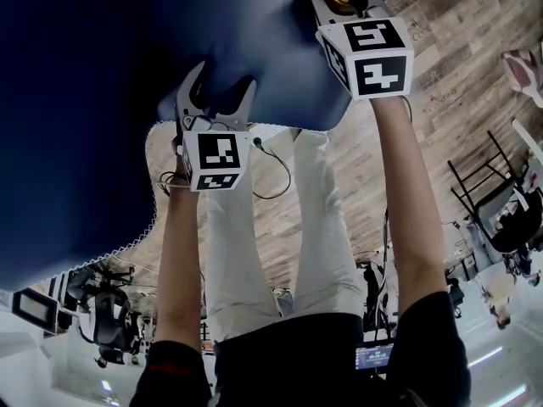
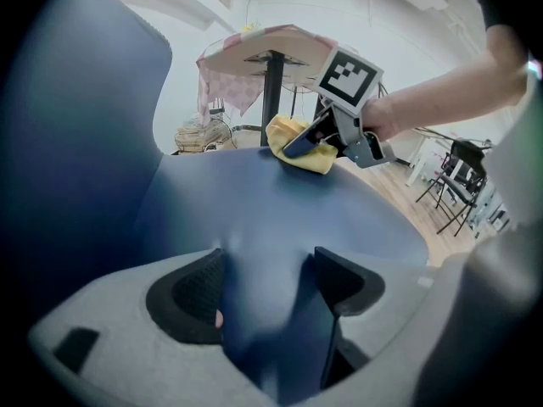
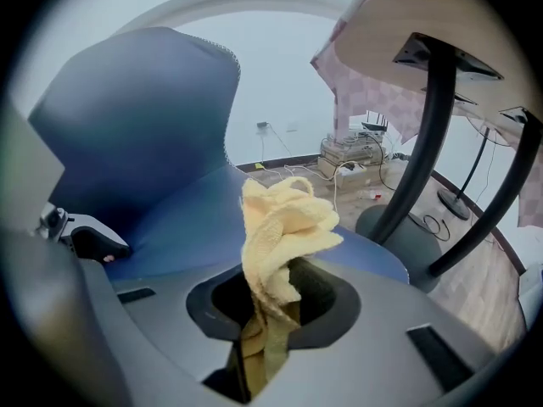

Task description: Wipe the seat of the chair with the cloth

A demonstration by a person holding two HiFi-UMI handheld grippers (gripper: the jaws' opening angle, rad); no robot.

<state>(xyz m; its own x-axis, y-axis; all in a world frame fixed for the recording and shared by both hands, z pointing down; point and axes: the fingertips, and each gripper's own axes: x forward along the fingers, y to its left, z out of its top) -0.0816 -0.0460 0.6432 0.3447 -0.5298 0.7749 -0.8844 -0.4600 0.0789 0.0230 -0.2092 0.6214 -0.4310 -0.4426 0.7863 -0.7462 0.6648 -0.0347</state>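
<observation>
A yellow cloth (image 2: 282,129) rests on the blue chair seat (image 2: 280,214).

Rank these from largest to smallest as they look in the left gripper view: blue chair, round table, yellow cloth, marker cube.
1. blue chair, nearest the camera, which inflates it
2. round table
3. yellow cloth and marker cube: about alike, so not ranked apart
</observation>
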